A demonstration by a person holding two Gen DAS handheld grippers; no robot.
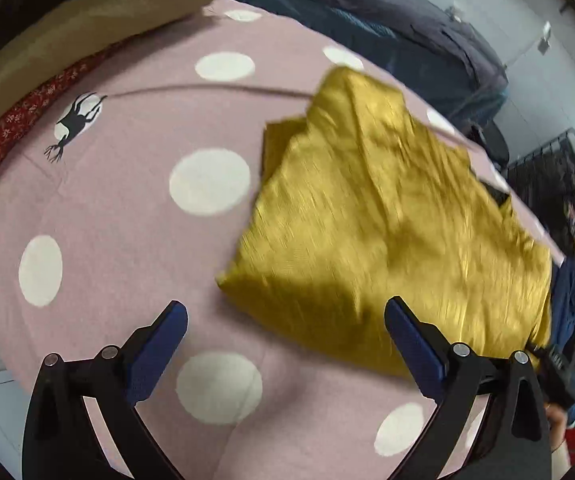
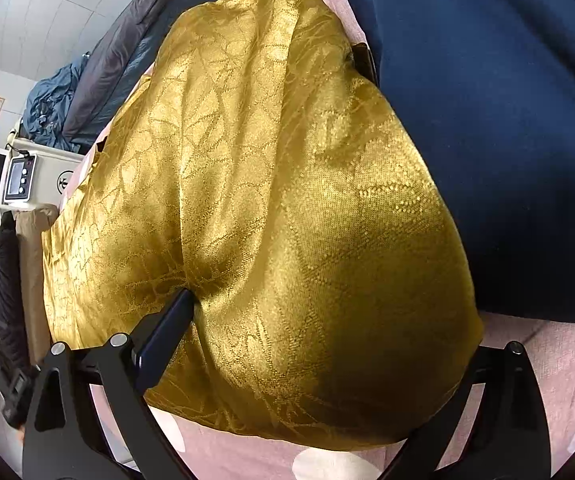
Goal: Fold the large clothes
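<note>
A shiny golden-yellow patterned garment [image 1: 387, 224] lies folded on a pink bedsheet with white dots [image 1: 127, 208]. My left gripper [image 1: 285, 316] is open and empty, hovering just over the garment's near left edge. In the right wrist view the garment [image 2: 279, 200] fills the frame. My right gripper [image 2: 327, 320] stands wide apart, its left finger [image 2: 167, 332] pressing into the cloth; the right finger is hidden under the fabric, which drapes over it.
A tan pillow [image 1: 87, 20] and red floral cloth [image 1: 15, 124] lie at the bed's far left. A dark blue quilt [image 1: 387, 20] is piled at the back. The person's navy clothing [image 2: 507, 140] is at right. A white device and screen [image 2: 19, 180] stand at left.
</note>
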